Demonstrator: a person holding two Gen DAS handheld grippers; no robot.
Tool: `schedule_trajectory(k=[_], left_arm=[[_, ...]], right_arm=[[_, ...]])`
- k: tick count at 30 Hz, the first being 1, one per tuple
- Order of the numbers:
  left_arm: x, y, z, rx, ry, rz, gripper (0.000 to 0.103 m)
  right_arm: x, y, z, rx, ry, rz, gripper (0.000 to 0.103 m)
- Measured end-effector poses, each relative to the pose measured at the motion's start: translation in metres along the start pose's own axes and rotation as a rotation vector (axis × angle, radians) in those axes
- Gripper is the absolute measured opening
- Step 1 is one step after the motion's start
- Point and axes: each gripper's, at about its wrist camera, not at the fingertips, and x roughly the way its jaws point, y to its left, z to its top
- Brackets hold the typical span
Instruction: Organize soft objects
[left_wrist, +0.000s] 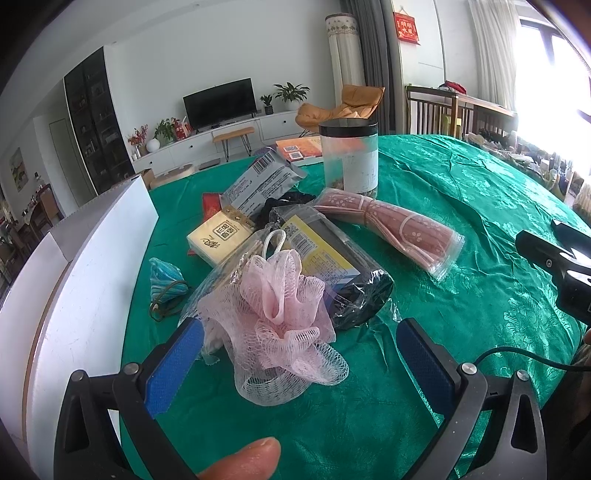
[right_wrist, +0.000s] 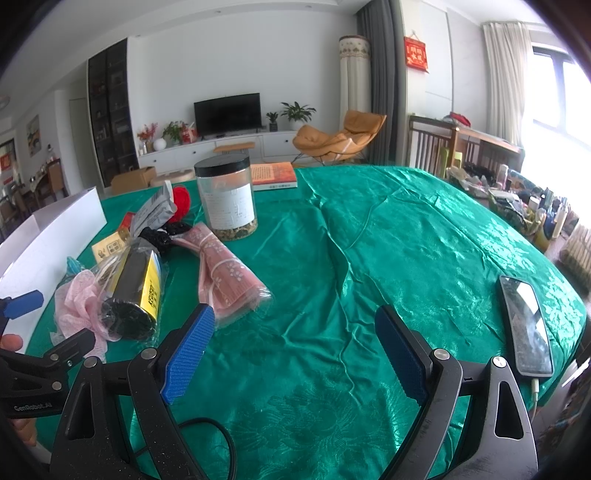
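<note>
Now the pink mesh pouf lies between the left gripper's spread fingers.

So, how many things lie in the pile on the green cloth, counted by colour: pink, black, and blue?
Pink: 2, the mesh bath sponge and the rolled cloth in a clear bag.
Black: 2, the black roll with a yellow label and the black fabric.
Blue: 1, the small blue pouch.
Total: 5.
</note>
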Motion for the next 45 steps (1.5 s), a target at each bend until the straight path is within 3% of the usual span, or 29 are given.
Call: schedule_trajectory(k=[14, 31, 45], left_arm=[[0.008, -0.002, -0.004, 0.003, 0.035, 0.001, 0.103], [0.043, 0.004, -0.021, -0.043, 0.217, -0.031, 0.103], [0.051, 0.008, -0.027, -0.054, 0.267, -0.033, 0.103]], right_arm=[[0.000, 0.000, 0.000, 0.002, 0.002, 0.001, 0.090], [0.001, 0.000, 0.000, 0.004, 0.004, 0.002, 0.090], [0.001, -0.001, 0.000, 0.006, 0.006, 0.004, 0.090]])
